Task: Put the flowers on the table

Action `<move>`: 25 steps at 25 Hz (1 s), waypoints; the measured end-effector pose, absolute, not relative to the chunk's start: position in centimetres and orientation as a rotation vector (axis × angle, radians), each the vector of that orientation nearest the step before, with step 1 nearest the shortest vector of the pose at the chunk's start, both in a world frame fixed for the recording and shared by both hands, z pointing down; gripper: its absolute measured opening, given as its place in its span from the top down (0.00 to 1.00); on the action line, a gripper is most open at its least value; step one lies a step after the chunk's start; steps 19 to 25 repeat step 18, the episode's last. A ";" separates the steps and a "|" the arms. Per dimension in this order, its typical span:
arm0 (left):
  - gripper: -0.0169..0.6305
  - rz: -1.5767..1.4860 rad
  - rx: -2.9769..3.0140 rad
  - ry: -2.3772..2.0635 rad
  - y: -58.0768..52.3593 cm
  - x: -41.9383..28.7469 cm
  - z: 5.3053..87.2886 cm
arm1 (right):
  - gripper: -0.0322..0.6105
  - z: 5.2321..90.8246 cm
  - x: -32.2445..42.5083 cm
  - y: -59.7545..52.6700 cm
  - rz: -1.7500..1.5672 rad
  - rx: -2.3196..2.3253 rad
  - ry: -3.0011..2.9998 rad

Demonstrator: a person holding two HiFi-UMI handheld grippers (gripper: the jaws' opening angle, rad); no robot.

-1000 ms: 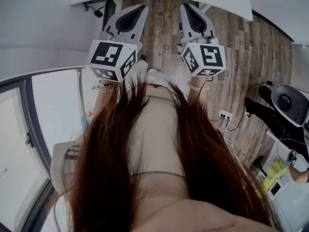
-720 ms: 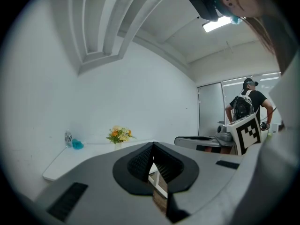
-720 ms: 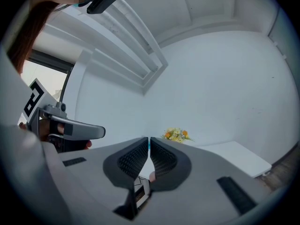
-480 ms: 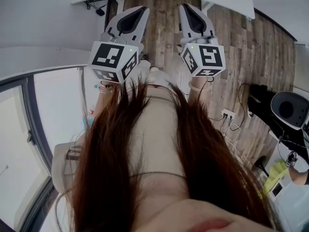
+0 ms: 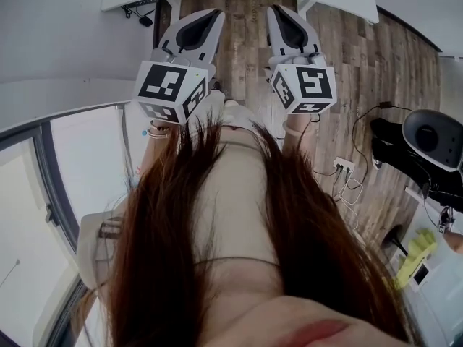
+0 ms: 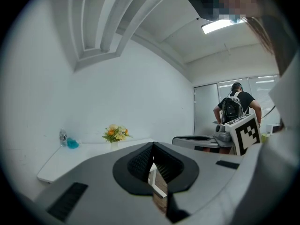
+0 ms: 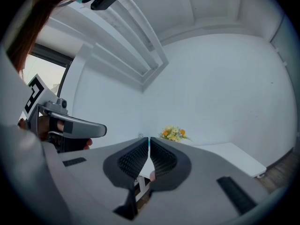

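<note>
Head view: we hold left gripper [image 5: 206, 13] and right gripper [image 5: 281, 11] side by side, about level, over wooden floor [image 5: 246, 53]; left gripper view: jaws closed, empty, flowers [image 6: 115, 133] standing well off on a white table [image 6: 65, 158]; right gripper view: jaws likewise closed and empty, so we judge no carrying begun.

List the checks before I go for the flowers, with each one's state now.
1. Flowers located: ok, on the white table by the wall.
2. Left gripper empty: ok.
3. Right gripper empty: ok.
4. Jaws open for a grasp: not ok, both shut.
5. Flowers within reach: not ok, seemingly far ahead.
6. Vase shape for gripping: cannot tell, too small.
</note>
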State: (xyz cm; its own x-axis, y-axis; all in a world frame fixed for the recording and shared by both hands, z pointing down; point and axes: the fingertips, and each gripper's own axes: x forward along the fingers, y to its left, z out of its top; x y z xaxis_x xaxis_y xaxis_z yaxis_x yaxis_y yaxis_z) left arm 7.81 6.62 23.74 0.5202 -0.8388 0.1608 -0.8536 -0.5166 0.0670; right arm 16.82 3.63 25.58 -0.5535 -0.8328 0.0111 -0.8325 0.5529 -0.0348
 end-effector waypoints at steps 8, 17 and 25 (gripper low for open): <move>0.97 0.148 2.642 -1.446 4.6 7.1 23.2 | 0.90 24.9 16.2 1.9 -0.001 -1.518 2.759; 0.97 0.152 2.637 -1.432 2.3 5.3 23.6 | 0.90 24.9 14.5 -0.3 0.030 -1.533 2.768; 0.97 0.152 2.634 -1.433 2.0 5.0 23.7 | 0.90 25.0 14.2 -0.6 0.032 -1.532 2.772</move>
